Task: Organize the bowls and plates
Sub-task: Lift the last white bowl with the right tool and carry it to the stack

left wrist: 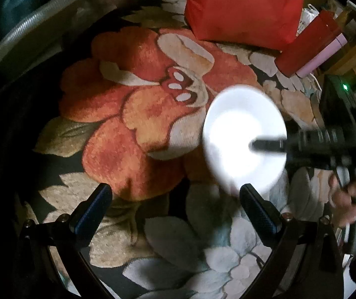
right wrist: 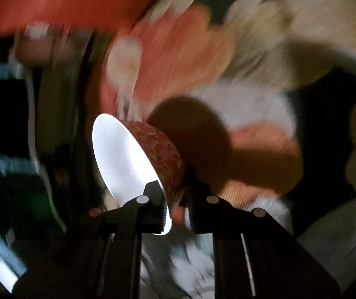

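Right claw angled downward, clamped on tilted bowl rim; left claw spread wide, empty.

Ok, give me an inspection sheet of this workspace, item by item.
Surface: floral carpet, orange and cream flowers on black.
Job's things: bowl, white inside, red-patterned outside, held tilted on its side.
Clutter: red bag; red box with a lilac edge beside it.
Tongs: left tongs open, nothing between them; right tongs shut on the bowl's rim, one finger inside, one outside.
Cables: nothing seen clearly.
Surroundings: wooden frame at right; dark device with green light; elsewhere dim and blurred.
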`<state>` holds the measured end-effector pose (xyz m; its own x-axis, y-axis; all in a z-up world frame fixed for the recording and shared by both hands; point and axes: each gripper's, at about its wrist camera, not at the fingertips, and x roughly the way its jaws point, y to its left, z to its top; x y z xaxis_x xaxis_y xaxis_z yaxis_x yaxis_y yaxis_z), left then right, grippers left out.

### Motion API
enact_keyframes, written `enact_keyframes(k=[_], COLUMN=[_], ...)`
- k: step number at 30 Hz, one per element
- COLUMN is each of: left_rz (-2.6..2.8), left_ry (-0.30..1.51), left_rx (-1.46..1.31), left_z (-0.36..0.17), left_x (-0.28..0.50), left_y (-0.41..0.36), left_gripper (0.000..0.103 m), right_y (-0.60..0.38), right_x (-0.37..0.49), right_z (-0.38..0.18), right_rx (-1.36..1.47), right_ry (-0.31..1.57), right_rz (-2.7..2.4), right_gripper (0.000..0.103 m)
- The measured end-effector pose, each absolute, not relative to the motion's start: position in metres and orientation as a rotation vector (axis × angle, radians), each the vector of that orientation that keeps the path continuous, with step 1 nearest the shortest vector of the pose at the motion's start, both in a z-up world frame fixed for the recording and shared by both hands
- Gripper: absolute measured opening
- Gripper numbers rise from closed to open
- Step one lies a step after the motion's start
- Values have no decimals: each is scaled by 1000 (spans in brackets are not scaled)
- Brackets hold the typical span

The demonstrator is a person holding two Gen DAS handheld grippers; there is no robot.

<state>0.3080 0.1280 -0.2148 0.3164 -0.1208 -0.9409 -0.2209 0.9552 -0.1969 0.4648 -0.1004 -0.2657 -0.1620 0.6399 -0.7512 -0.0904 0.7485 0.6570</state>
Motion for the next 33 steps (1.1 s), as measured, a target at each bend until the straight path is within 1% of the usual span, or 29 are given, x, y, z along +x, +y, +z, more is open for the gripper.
enact_keyframes(k=[3, 8, 10, 11, 13, 14, 15, 16, 17, 18, 19, 20, 24, 33], left_rz=[63, 46, 52, 62, 65, 62, 59, 71, 55, 36, 9, -11, -33, -131], left_ry=[1271, 1326, 1319, 1316, 1319, 1321, 1323, 1315, 1306, 1305, 1312, 1319, 1289, 1265], left_rx=[-317, -303, -291, -286, -293, -302, -307, -290, -292, -303, -318, -317, -285, -267], left_z=[-223, -244, -249, -251, -255, -258, -259, -259, -258, -257, -257, -255, -240, -199], left_x=[308, 313, 316, 317, 318, 319, 320, 321, 323, 324, 326, 327, 322, 308], left_y=[124, 114, 111, 110, 109, 108, 108, 107, 105, 104, 102, 98, 89, 48], left_gripper=[102, 101, 93, 85, 82, 77, 66, 63, 53, 34, 25, 14, 14, 14], right_y=[-88, -83, -82, -84, -83, -78, -77, -79, -78, -77, -78, -78, -82, -127], right_x=[446, 426, 421, 415, 409, 408, 406, 408, 407, 405, 403, 404, 395, 360], right_z=[-266, -256, -250, -244, -241, -241, -242, -244, -246, -248, -249, -250, -246, -211], right_rx=[313, 179, 171, 151, 126, 116, 111, 108, 112, 118, 125, 128, 119, 149], right_ry=[1666, 1614, 1583, 1550, 1525, 1518, 1511, 1501, 1492, 1484, 1476, 1469, 1456, 1459], right_rz=[809, 812, 790, 764, 727, 697, 676, 660, 651, 636, 621, 618, 597, 564], right_gripper=[14, 17, 18, 18, 18, 18, 18, 18, 18, 18, 18, 15, 15, 14])
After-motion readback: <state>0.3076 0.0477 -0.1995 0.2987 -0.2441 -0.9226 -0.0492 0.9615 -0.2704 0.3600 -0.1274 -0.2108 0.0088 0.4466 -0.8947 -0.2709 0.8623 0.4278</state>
